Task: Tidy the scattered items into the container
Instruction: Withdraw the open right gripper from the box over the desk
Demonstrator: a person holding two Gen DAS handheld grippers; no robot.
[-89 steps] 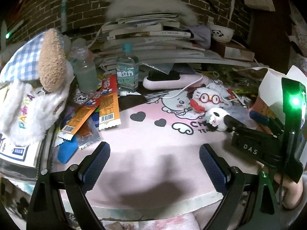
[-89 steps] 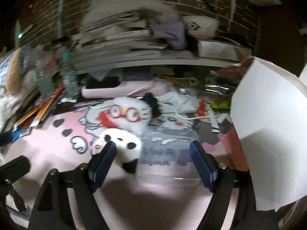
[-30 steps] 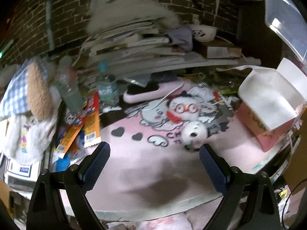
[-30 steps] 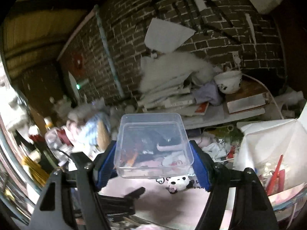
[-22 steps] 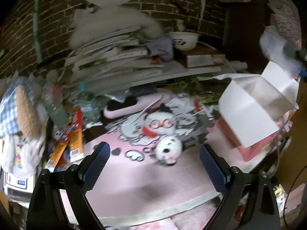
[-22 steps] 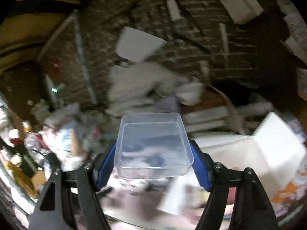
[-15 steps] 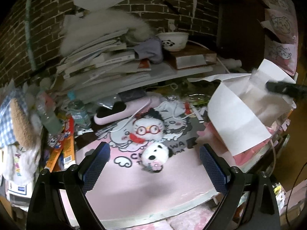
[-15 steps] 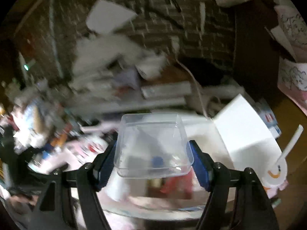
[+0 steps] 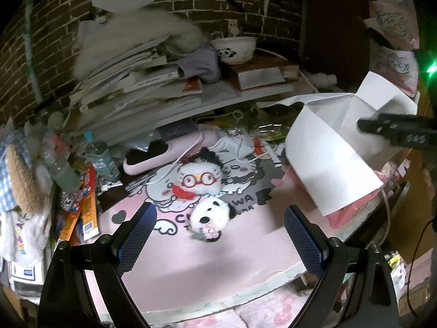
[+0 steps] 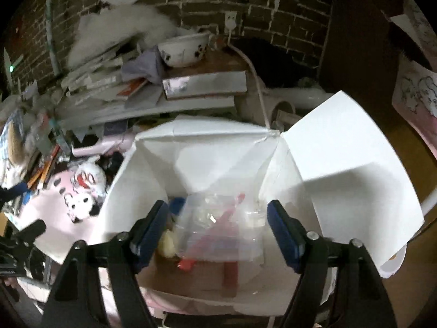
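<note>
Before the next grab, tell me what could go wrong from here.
1. The right gripper is opening over the white box; the clear plastic tub between its fingers looks tilted and blurred, so it may land crooked on the red items underneath.
2. The box flap stands over the mat beside the panda plush; a quick carry could catch it.
3. The left gripper is empty, and a white cable runs close behind the glasses plush.

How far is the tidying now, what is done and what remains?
Done: the box already holds red items and the clear tub. In hand: the right gripper is over the box, jaws opening, letting the tub go. The left gripper is open and empty. Left: the panda plush, the glasses plush and the snack packets on the mat.
</note>
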